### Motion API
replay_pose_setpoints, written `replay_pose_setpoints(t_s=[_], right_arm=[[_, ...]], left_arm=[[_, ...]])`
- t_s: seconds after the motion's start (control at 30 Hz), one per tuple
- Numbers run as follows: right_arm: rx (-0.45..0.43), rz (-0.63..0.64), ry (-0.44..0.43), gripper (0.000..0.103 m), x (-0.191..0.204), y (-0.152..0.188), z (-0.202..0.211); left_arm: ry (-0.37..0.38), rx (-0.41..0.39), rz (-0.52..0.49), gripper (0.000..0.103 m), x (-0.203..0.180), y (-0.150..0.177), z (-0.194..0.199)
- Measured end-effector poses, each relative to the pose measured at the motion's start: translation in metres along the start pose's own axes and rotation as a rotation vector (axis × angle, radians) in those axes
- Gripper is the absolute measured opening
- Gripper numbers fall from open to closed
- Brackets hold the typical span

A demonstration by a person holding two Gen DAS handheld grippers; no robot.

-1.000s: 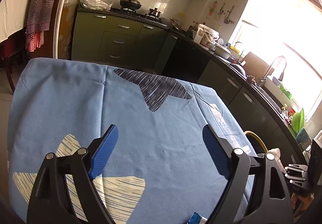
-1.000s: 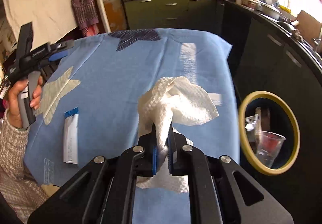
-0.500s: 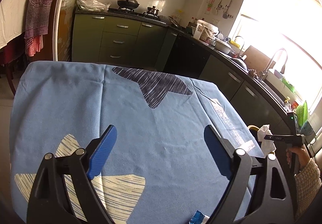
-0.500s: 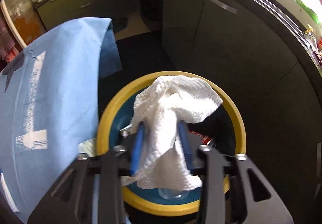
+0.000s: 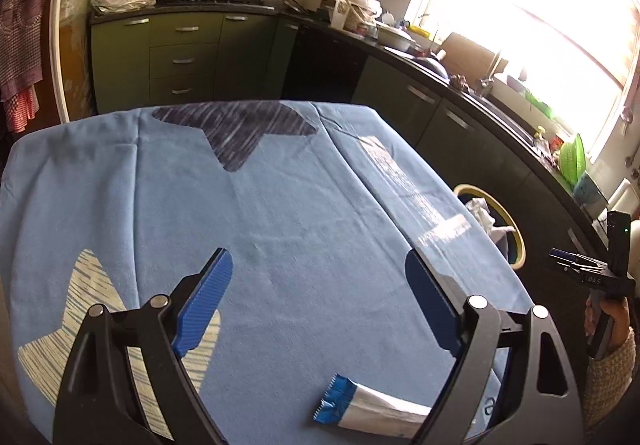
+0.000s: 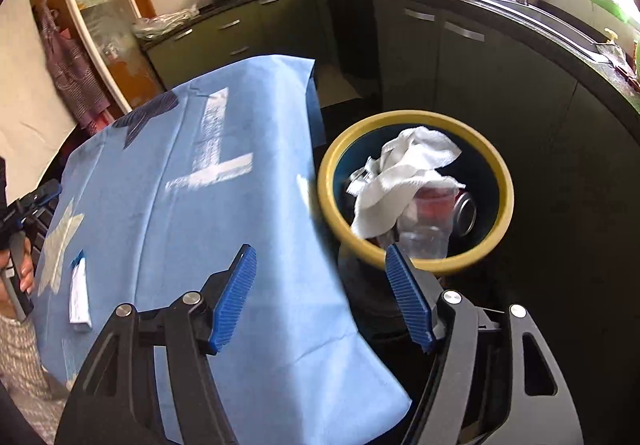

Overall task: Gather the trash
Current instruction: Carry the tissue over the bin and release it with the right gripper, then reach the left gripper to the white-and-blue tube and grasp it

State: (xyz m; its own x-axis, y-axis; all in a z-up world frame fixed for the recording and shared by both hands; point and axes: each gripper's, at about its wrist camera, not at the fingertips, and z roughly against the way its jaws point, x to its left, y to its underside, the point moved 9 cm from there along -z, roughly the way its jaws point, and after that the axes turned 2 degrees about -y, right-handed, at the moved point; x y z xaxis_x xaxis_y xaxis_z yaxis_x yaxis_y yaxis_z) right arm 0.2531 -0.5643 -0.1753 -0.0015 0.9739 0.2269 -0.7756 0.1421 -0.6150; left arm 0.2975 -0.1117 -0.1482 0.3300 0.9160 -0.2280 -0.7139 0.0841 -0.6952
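Wrapper (image 5: pixel 370 411) cut off by right finger, low in frame on blue tablecloth (image 5: pixel 280 237). Paper towel (image 6: pixel 404 181) inside yellow-rimmed bin (image 6: pixel 506 201), half hiding 1 cup (image 6: pixel 430 221). Left gripper (image 5: pixel 320 305) and right gripper (image 6: pixel 320 297): fingers spread, empty.

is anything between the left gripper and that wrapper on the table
Nothing visible does. The wrapper lies flat on the blue cloth, just below the open left gripper and toward its right finger, with only bare cloth around it. The bin beside the table is open at the top.
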Motion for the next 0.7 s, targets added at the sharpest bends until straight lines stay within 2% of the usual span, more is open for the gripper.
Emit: replay_pose_setpoints(t_s=[0.13,0.23,0.3,0.4,0.57,0.7], right_arm=[[0.005,0.033,-0.12,0.067,0.038,0.023,0.004],[-0.002,0.12,-0.14,0.067,0.066,0.027,0.002],[-0.01,0.15,-0.163,0.068,0.077,0.028,0.001],[-0.008,0.173,-0.208,0.068,0.088,0.034,-0.003],[0.013,0.182,-0.228,0.069,0.085,0.049,-0.006],[0.013,0.149,-0.224,0.071,0.069,0.056,-0.004]], left_arm=[[-0.041,0.079,0.009,0.084,-0.006,0.024,0.003],[-0.029,0.126,0.032,0.084,-0.015,0.042,0.012],[-0.013,0.16,0.008,0.084,-0.026,0.055,0.018],[0.001,0.207,-0.115,0.084,-0.048,0.072,0.027],[0.019,0.208,-0.381,0.084,-0.075,0.078,0.045],[0.071,0.244,-0.476,0.084,-0.084,0.079,0.049]])
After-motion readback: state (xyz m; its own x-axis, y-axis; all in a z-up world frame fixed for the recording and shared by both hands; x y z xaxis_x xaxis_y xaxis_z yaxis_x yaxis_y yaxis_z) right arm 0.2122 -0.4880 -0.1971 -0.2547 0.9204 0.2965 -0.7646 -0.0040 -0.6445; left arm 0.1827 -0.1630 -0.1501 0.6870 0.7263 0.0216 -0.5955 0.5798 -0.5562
